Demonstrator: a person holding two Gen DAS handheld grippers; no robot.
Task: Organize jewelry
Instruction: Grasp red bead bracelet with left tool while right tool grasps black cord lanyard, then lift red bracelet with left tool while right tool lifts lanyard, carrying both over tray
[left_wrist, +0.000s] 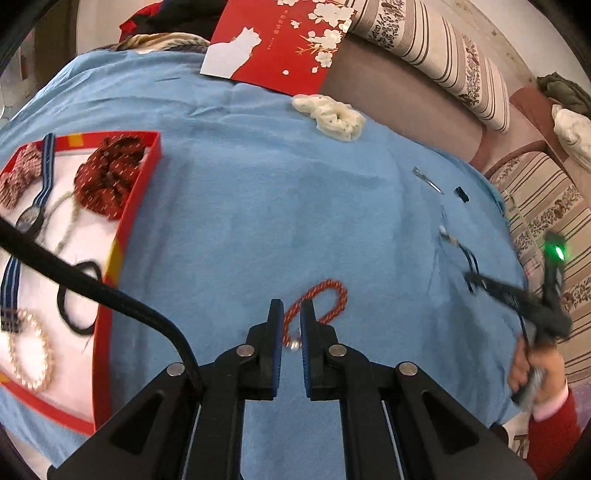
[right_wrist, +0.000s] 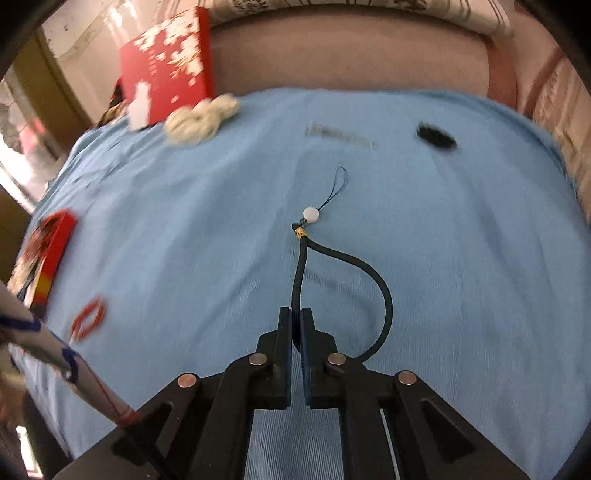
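My left gripper (left_wrist: 291, 314) is shut on one strand of a red braided bracelet (left_wrist: 334, 299) that lies on the blue cloth (left_wrist: 258, 206). My right gripper (right_wrist: 296, 315) is shut on a dark cord lanyard (right_wrist: 369, 269) with a white bead (right_wrist: 311, 214); the loop hangs over the cloth. The right gripper also shows at the right of the left wrist view (left_wrist: 476, 278). The red tray (left_wrist: 129, 221) at the left holds scrunchies, a pearl bracelet (left_wrist: 31, 354), a black hair tie and a striped strap. The red bracelet shows blurred in the right wrist view (right_wrist: 88, 317).
A cream scrunchie (left_wrist: 330, 116), a metal hair clip (left_wrist: 426, 179) and a small black clip (left_wrist: 461, 194) lie on the cloth. A red lid with white flowers (left_wrist: 280, 40) leans at the back. A striped sofa (left_wrist: 443, 48) lies beyond.
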